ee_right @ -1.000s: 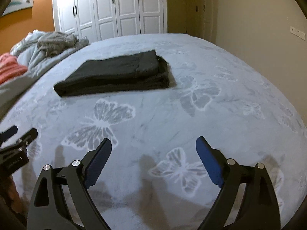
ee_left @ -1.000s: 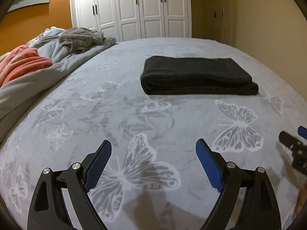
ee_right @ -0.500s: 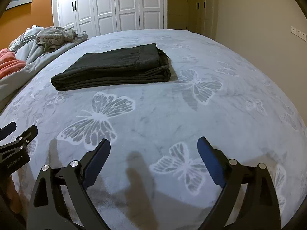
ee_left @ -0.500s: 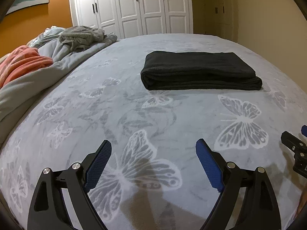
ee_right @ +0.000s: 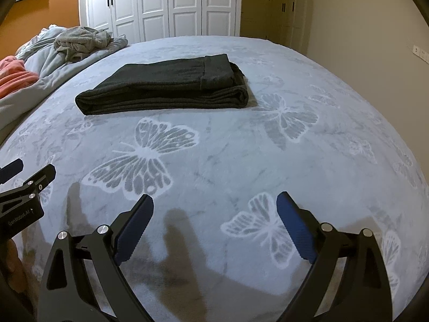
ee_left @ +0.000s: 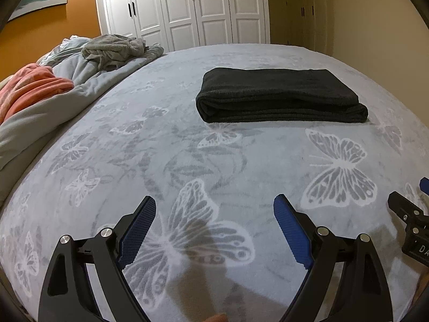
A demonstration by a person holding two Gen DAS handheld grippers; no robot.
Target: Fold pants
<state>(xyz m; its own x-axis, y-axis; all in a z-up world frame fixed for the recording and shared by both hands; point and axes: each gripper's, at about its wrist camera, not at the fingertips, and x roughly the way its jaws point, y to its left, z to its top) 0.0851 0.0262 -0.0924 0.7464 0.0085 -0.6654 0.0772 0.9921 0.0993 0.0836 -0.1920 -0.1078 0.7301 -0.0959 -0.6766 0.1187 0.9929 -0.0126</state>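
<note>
Dark pants (ee_left: 278,95) lie folded into a neat rectangle on the grey butterfly-print bedspread (ee_left: 187,161), well ahead of both grippers. In the right wrist view the same pants (ee_right: 171,86) show their waistband end at the right. My left gripper (ee_left: 214,206) hovers low over the bedspread near its front edge, open and holding nothing. My right gripper (ee_right: 214,204) is also open and empty, beside the left one. Each gripper shows at the edge of the other's view: the right gripper (ee_left: 413,214), the left gripper (ee_right: 21,182).
A rumpled grey duvet (ee_left: 80,80) with a grey garment (ee_left: 115,48) on top and an orange-pink blanket (ee_left: 32,88) lie along the bed's left side. White wardrobe doors (ee_left: 187,8) stand behind the bed. A beige wall (ee_right: 362,40) is at the right.
Both grippers have drawn back and dipped slightly, so the folded pants look a little farther off. Both stay open; the pants have not moved.
</note>
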